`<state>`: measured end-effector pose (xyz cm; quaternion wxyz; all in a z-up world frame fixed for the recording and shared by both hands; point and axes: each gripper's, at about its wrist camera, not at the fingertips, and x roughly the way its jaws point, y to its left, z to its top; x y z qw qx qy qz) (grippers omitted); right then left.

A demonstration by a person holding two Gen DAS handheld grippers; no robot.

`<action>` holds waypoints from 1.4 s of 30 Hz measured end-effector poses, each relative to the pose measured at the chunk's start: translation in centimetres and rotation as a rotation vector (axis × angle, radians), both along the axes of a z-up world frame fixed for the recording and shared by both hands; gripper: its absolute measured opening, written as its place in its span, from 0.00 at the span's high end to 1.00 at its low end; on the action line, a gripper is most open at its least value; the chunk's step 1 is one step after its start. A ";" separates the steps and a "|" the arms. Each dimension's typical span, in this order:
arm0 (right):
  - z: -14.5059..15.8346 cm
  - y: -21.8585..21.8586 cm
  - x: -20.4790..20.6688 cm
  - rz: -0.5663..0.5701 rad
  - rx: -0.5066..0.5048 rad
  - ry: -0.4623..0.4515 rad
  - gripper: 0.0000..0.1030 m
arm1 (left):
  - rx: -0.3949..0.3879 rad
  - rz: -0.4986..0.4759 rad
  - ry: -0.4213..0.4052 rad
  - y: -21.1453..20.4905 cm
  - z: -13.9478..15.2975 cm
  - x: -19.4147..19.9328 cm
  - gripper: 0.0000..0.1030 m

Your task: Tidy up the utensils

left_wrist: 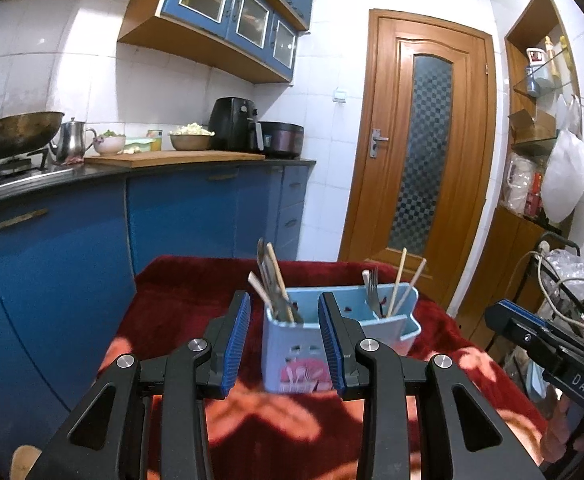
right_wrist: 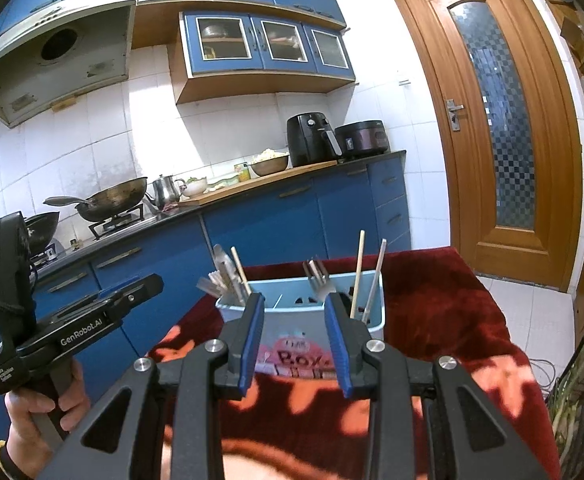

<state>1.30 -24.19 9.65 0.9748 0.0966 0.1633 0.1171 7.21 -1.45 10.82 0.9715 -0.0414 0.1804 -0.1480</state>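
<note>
Two handheld grippers hover low in their frames before a pale blue utensil holder (left_wrist: 292,354) standing at centre frame on a red floral cloth (left_wrist: 180,320). The left gripper (left_wrist: 285,346) and the right gripper (right_wrist: 293,350) each show blue-padded fingers parted to a moderate gap, with nothing between them. Spoons (left_wrist: 270,284) stand at the caddy's left end, forks (right_wrist: 319,276) near the middle and chopsticks (right_wrist: 367,280) at the right end. Nothing loose shows on the worktop, so sorting looks largely done. Any further pick is best made high on a single handle, lifted straight up, while the other gripper steadies the light plastic holder.
</note>
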 end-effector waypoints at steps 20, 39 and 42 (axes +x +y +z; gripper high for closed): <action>-4.7 -0.3 -6.9 -0.059 -0.036 0.057 0.58 | 0.015 -0.004 0.075 1.3 -3.8 -7.4 0.52; -9.2 -0.8 -5.1 -0.151 -0.114 0.096 0.00 | 0.054 0.045 0.132 0.8 -9.9 -5.0 0.20; -9.7 -0.9 -4.8 -0.168 -0.125 0.098 0.00 | 0.047 0.040 0.141 0.8 -10.1 -4.8 0.19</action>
